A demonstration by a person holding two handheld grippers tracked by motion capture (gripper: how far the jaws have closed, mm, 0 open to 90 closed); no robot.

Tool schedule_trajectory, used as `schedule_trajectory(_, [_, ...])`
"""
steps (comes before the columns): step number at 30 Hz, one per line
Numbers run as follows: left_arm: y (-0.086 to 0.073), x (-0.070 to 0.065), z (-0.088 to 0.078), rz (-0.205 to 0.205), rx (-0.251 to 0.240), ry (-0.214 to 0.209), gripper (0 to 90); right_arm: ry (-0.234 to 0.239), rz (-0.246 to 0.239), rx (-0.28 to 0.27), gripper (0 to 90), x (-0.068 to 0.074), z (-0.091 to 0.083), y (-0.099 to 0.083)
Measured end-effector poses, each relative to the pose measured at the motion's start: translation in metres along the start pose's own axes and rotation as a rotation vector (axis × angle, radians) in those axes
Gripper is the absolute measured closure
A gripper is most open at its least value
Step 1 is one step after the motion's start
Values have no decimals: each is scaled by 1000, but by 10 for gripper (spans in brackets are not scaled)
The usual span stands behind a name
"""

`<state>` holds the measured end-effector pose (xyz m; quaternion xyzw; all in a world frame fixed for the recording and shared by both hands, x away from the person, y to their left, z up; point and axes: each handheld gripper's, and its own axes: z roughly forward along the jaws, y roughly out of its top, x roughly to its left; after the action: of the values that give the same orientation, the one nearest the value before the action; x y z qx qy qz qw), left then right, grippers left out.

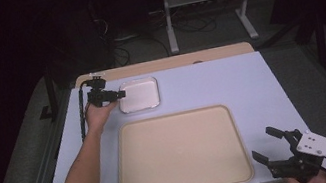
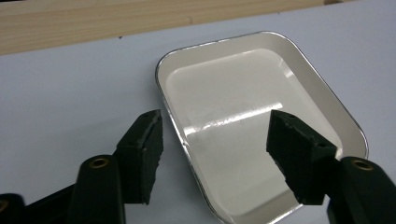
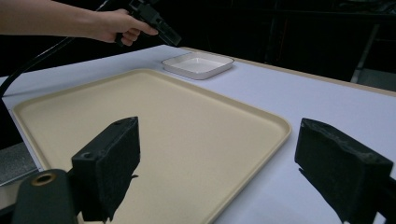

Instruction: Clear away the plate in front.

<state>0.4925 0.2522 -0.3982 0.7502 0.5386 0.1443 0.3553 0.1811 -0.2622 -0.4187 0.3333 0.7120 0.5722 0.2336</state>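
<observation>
In the high view, the left gripper (image 1: 118, 94) hovers at the white dish's (image 1: 138, 94) left rim, while the right gripper (image 1: 266, 143) sits spread just right of the beige tray (image 1: 180, 152). In the left gripper view, its jaws gape astride the dish's near rim. In the right gripper view, the wide-apart jaws frame the tray's corner, the dish beyond.

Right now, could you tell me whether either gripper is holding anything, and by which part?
Nothing is held. The left gripper hangs open over the small dish's rim; the right gripper is open near the big tray.
</observation>
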Motion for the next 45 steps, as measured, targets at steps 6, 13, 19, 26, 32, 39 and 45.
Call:
schedule_trajectory(6, [-3,7,10,-78,36,-16,468,0,-6,3,133,1,0,0])
schedule_trajectory(13, [-6,6,18,-114,50,-6,446,4,-11,9,136,2,-1,0])
schedule_trajectory(19, [-8,8,23,-118,52,20,534,2,-9,6,136,1,-1,0])
schedule_trajectory(26, [-10,11,30,-157,69,42,671,3,-3,9,136,1,0,0])
schedule_trajectory(32, [-10,10,34,-186,68,57,708,1,-1,10,136,1,0,0])
schedule_trajectory(39, [-12,9,39,-197,96,71,761,2,-2,9,136,1,0,0])
schedule_trajectory(45, [-13,9,40,-207,101,65,763,2,-2,12,136,1,0,0])
